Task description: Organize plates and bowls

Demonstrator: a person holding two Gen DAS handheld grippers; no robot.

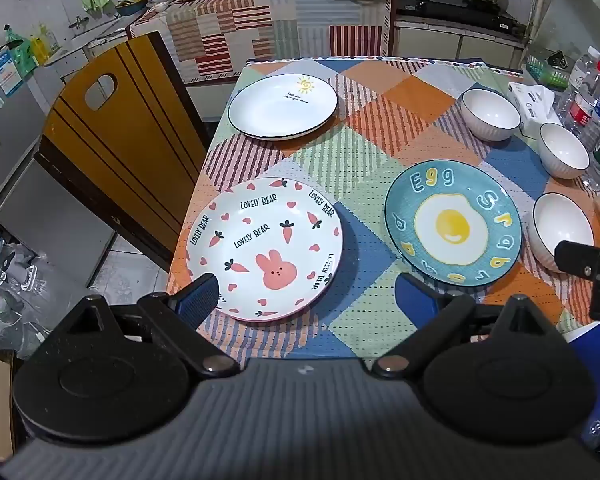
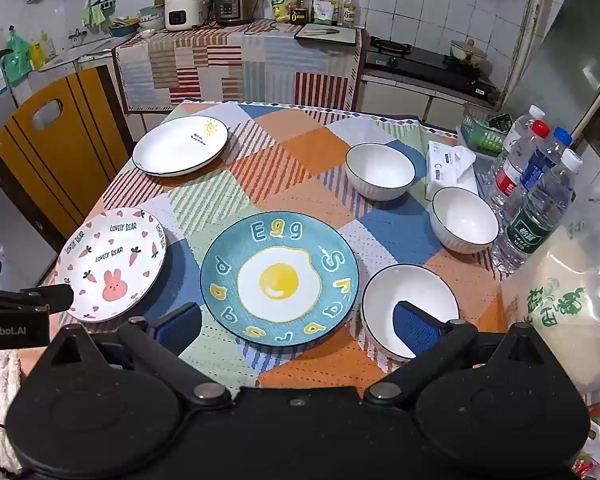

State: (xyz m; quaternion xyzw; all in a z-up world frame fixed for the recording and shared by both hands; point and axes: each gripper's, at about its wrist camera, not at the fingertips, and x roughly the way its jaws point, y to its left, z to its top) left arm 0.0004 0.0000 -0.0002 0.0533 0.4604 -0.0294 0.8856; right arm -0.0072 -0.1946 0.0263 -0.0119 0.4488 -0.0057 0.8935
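Three plates lie on the checked tablecloth: a white sun plate at the far left, a rabbit "Lovely Bear" plate at the near left, and a blue egg plate at the near middle. Three white bowls stand in a row on the right: far, middle, near. My left gripper is open and empty, above the near edge by the rabbit plate. My right gripper is open and empty, above the egg plate's near rim.
Water bottles, a tissue pack and a large bag stand along the table's right edge. A wooden chair stands left of the table. A kitchen counter runs behind.
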